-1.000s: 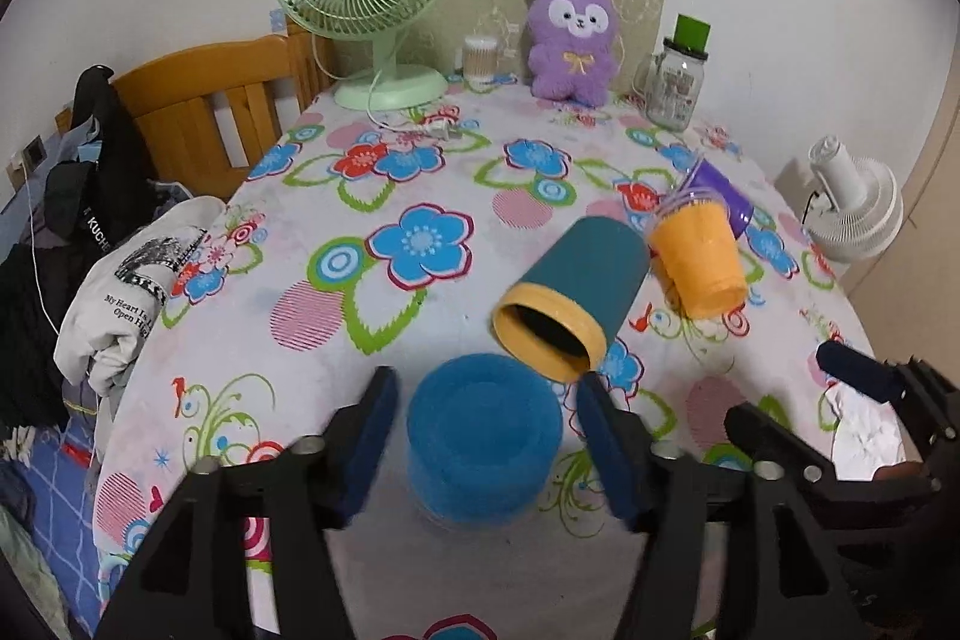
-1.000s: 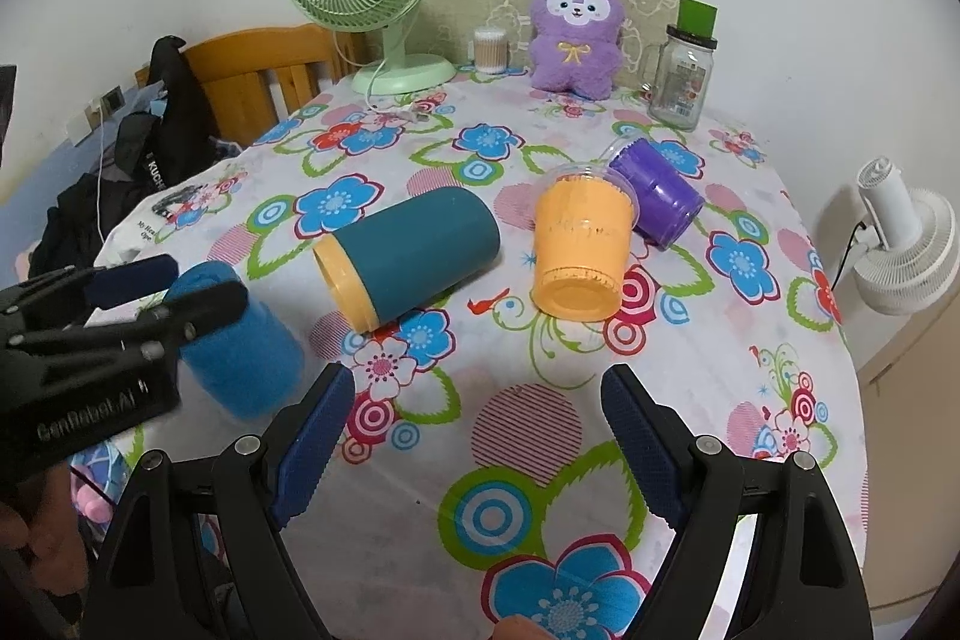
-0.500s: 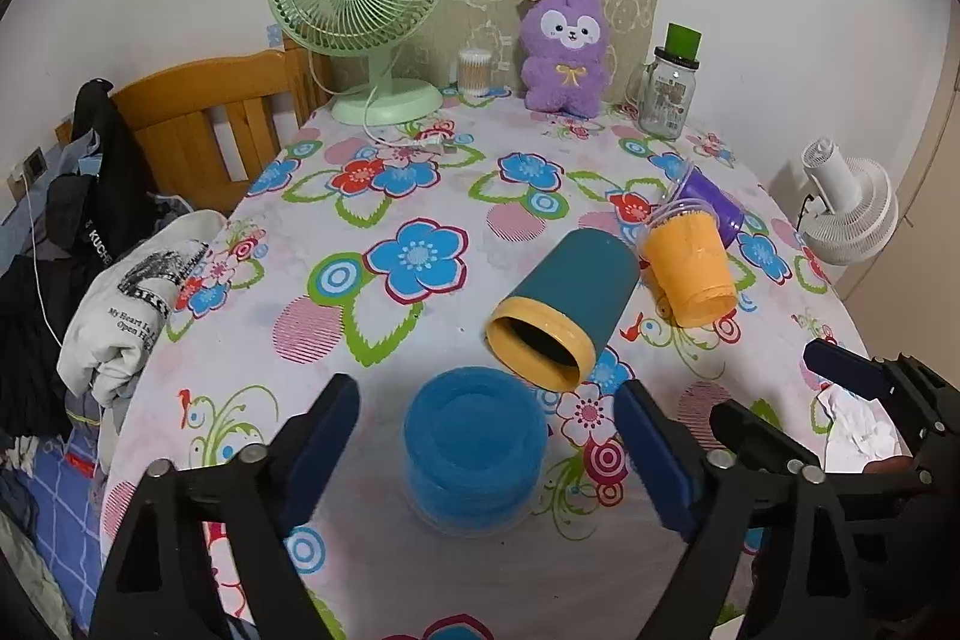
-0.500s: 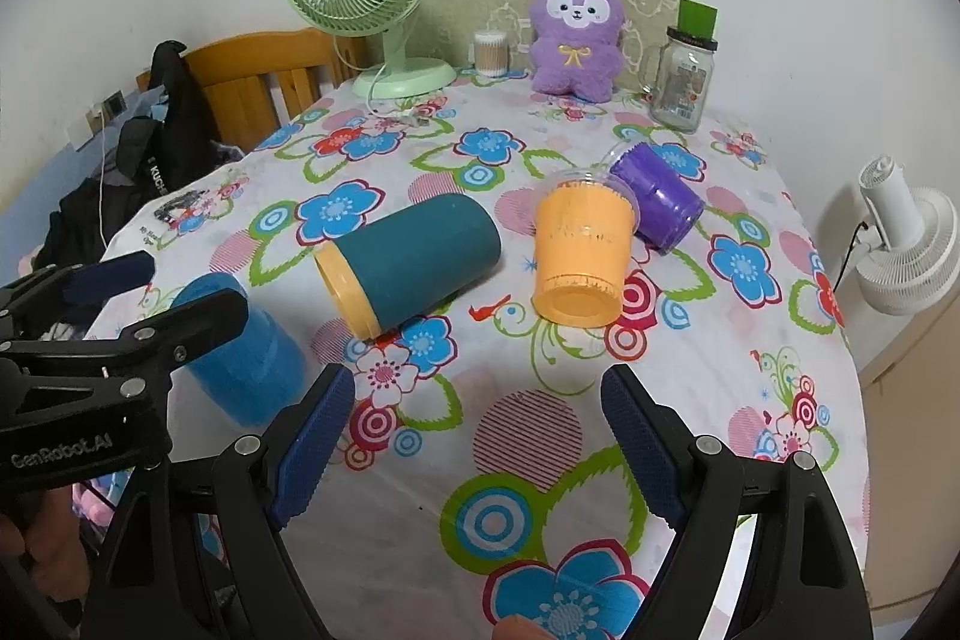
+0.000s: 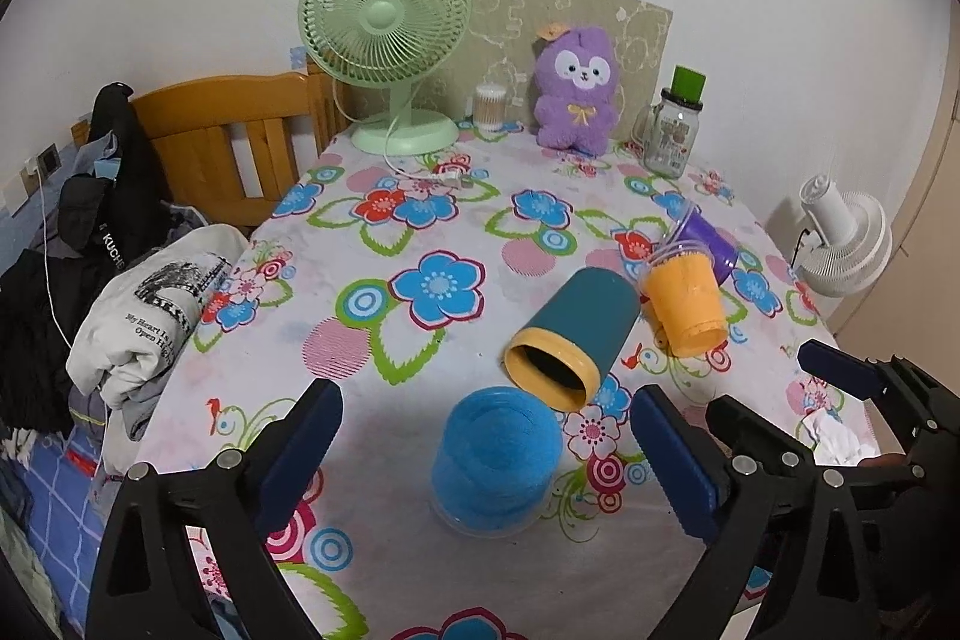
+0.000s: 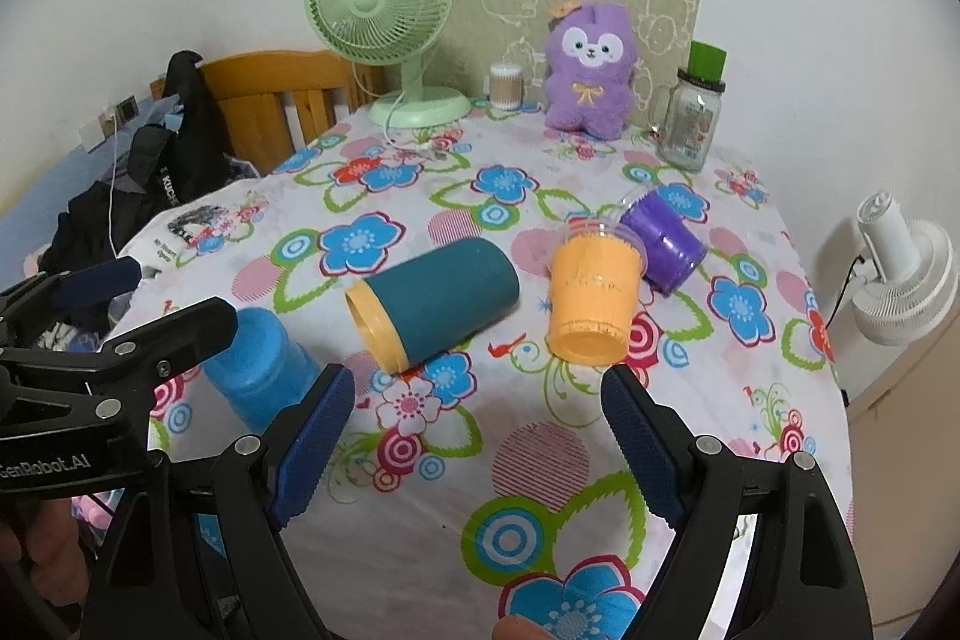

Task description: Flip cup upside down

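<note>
Four cups showed in the left wrist view, on the flowered table (image 5: 420, 580). The blue cup (image 5: 498, 460) stood upside down, base up and clear rim on the cloth, its long axis vertical, between the spread fingers of the left tool (image 5: 486, 451), which was released and touched nothing. Just behind it the teal cup (image 5: 573, 334) lay on its side, yellow mouth aimed toward the camera, its axis running away and to the right. An orange cup (image 5: 687, 301) and a purple cup (image 5: 708, 247) lay beyond, touching each other.

From the right wrist view, the right tool (image 6: 477, 436) hung released over bare cloth, in front of the teal cup (image 6: 441, 292), whose mouth pointed left and toward the camera. The orange cup (image 6: 591, 295) lay with its base toward the camera; the purple cup (image 6: 663, 244) lay tilted behind it. The blue cup (image 6: 258, 370) stood at the left, partly behind the left tool (image 6: 159, 307).

By my judgement the teal cup was light, stiff plastic, smooth and apt to roll; gripping across its middle, at right angles to its axis, seemed safest.
</note>
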A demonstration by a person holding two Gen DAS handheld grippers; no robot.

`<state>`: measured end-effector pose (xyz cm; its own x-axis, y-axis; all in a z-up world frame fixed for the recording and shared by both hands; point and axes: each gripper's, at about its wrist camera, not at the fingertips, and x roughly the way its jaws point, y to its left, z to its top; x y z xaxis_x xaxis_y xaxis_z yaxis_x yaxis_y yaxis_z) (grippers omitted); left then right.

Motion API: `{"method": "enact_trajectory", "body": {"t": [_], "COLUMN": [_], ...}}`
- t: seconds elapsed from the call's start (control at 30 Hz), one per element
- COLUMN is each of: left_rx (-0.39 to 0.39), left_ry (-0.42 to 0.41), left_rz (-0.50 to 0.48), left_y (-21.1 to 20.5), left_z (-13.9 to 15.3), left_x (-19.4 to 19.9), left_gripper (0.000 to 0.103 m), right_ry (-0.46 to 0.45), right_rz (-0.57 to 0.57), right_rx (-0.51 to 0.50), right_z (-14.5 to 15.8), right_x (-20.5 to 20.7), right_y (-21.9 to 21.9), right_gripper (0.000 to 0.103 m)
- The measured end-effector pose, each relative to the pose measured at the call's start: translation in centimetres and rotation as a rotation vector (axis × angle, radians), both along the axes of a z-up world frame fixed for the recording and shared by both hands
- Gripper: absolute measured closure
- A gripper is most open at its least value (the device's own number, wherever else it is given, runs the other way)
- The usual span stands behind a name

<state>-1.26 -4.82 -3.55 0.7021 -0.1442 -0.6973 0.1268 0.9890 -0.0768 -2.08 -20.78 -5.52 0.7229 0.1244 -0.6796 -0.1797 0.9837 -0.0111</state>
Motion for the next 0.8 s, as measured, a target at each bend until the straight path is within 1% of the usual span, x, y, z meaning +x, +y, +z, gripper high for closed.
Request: {"method": "enact_trajectory", "body": {"t": [0.33, 0.37, 0.4, 0.43, 0.6, 0.8], "left_rx": [-0.023, -0.026, -0.028, -0.033, -0.035, -0.044], "left_ry": [-0.062, -0.072, -0.081, -0.092, -0.136, -0.169], "left_rz": [0.019, 0.02, 0.026, 0.031, 0.06, 0.078], "left_y": [1.4, 1.5, 1.7, 1.9, 2.7, 3.4], "left_z": [2.1, 2.4, 2.7, 3.0, 4.2, 5.0], "left_x": [-1.0, -1.2, -1.3, -1.5, -2.1, -2.4], "left_gripper": [0.003, 0.002, 0.001, 0.0, 0.0, 0.0], "right_ry": [-0.064, -0.074, -0.081, -0.094, -0.159, -0.198], "right_rz": [0.004, -0.003, -0.009, -0.016, -0.028, -0.03], "right_rx": [-0.023, -0.027, -0.029, -0.033, -0.028, -0.035], "right_z": [2.3, 2.6, 2.9, 3.2, 5.2, 6.4], "right_x": [-0.5, -0.5, -0.5, -0.6, -1.1, -1.5], "right_y": [0.9, 0.9, 0.8, 0.8, 0.6, 0.9], "right_gripper": [0.017, 0.014, 0.009, 0.007, 0.006, 0.006]}}
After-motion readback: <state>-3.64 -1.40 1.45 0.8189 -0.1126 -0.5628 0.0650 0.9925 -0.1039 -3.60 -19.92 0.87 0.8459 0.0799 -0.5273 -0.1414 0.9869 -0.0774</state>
